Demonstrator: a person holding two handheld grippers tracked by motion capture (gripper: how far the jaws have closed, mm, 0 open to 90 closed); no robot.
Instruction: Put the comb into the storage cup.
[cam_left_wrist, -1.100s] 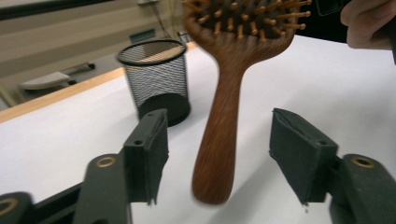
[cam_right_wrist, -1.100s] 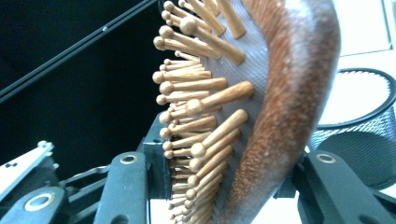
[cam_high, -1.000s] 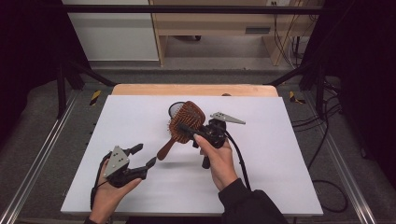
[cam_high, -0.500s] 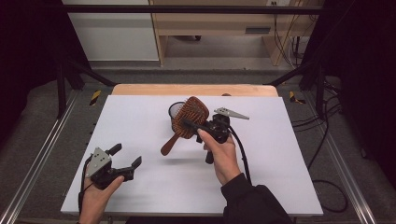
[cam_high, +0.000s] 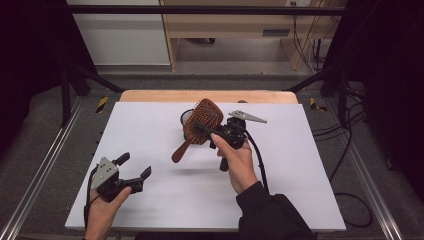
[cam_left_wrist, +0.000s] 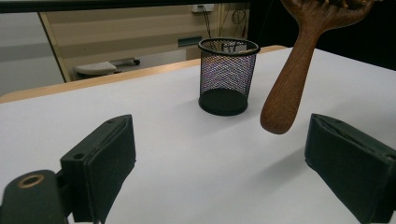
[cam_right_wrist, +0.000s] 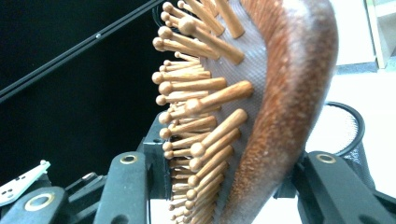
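Right claw grips hairbrush aloft, handle down.

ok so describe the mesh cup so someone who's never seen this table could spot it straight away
Start at the white table and go toward its far wooden edge, near the middle. There, partly behind the wooden hairbrush held up in the right tool, stands a pen cup. It is black wire mesh, round, upright and open-topped, the one see-through thing standing on the table.
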